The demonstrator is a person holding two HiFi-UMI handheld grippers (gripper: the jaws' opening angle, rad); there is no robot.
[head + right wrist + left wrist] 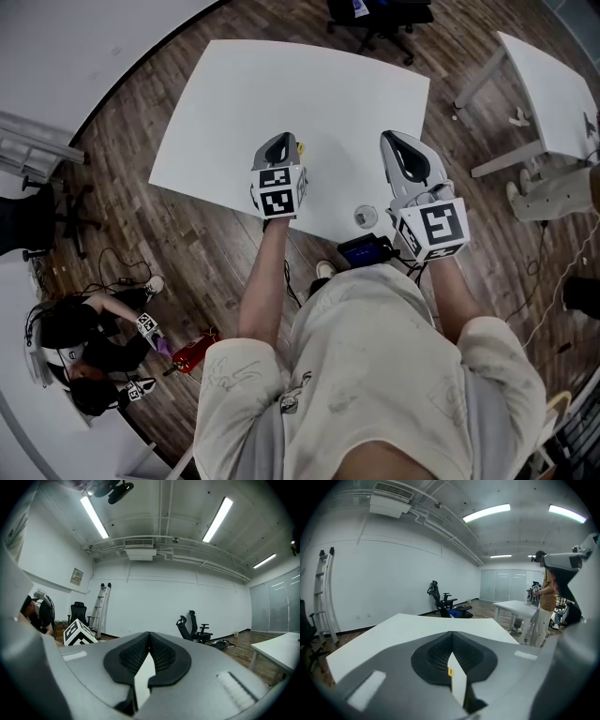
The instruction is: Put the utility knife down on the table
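The left gripper [451,641] is held with its jaws pressed together, and nothing is seen pinched between the pads. A yellow bit of the knife [300,147] is seen just beside its tip, over the white table [281,84]; whether it rests there cannot be told. The right gripper [149,641] is likewise closed and empty, held over the table's near side.

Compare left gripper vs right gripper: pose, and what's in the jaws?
Left gripper pinches something yellow at its jaws' seam, likely the utility knife; right gripper has nothing between its jaws.
Left gripper tilts down toward the white table; right gripper points level at the far wall.
Shared: both have jaws together, and both are over the table's near side.
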